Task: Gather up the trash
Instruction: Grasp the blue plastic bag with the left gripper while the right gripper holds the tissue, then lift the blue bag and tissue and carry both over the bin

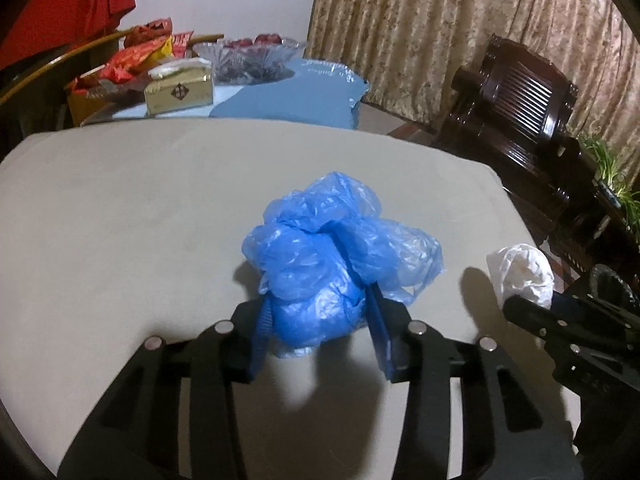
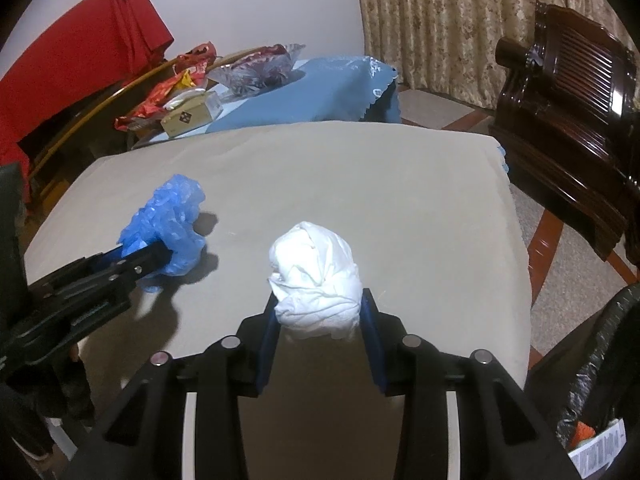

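My left gripper [image 1: 318, 300] is shut on a crumpled blue plastic bag [image 1: 332, 248] and holds it just above the beige table [image 1: 120, 220]. My right gripper [image 2: 320, 312] is shut on a crumpled white tissue wad [image 2: 316, 276], also just above the table. In the right wrist view the blue bag [image 2: 168, 224] and the left gripper [image 2: 160, 258] are at the left. In the left wrist view the white wad [image 1: 520, 272] and the right gripper [image 1: 532, 300] are at the right edge.
A bin lined with a black bag [image 2: 600, 380] stands at the lower right, with some trash inside. Behind the table is a blue-covered table [image 1: 300, 96] with a glass bowl [image 1: 248, 56], a tissue box [image 1: 180, 88] and snack packets. A dark wooden chair [image 2: 568, 112] stands at the right.
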{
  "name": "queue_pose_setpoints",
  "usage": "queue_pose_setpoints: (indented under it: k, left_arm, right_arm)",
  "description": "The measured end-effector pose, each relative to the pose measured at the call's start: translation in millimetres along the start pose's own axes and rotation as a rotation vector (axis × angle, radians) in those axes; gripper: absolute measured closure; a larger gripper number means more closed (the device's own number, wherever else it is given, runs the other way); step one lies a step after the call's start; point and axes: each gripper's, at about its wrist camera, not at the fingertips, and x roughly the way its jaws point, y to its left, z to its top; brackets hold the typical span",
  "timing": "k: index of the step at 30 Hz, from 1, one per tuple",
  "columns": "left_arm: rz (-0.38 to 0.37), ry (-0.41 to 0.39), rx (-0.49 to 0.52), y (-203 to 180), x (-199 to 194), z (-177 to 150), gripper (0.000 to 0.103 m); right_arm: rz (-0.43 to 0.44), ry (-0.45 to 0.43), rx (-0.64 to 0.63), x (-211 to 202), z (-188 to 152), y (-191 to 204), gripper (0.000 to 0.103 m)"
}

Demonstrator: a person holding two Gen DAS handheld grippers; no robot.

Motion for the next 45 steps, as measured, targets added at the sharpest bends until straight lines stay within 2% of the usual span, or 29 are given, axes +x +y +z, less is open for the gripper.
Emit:
queue_pose_setpoints:
  k: [8, 16, 45]
  left_arm:
    - [0.044, -0.021, 0.009, -10, -37, -2, 0.062]
    - [0.054, -0.047, 0.001, -17, -71, -8, 0.062]
    - [0.043, -0.129, 0.035, -49, -179, -33, 0.062]
  right_arm:
    - [0.016, -0.032, -0.003, -26, 2, 6, 0.065]
    - [0.026, -0.067, -0.019, -57, 3, 13, 0.065]
    - [0.020, -0.193, -0.057, -182, -21, 22, 0.065]
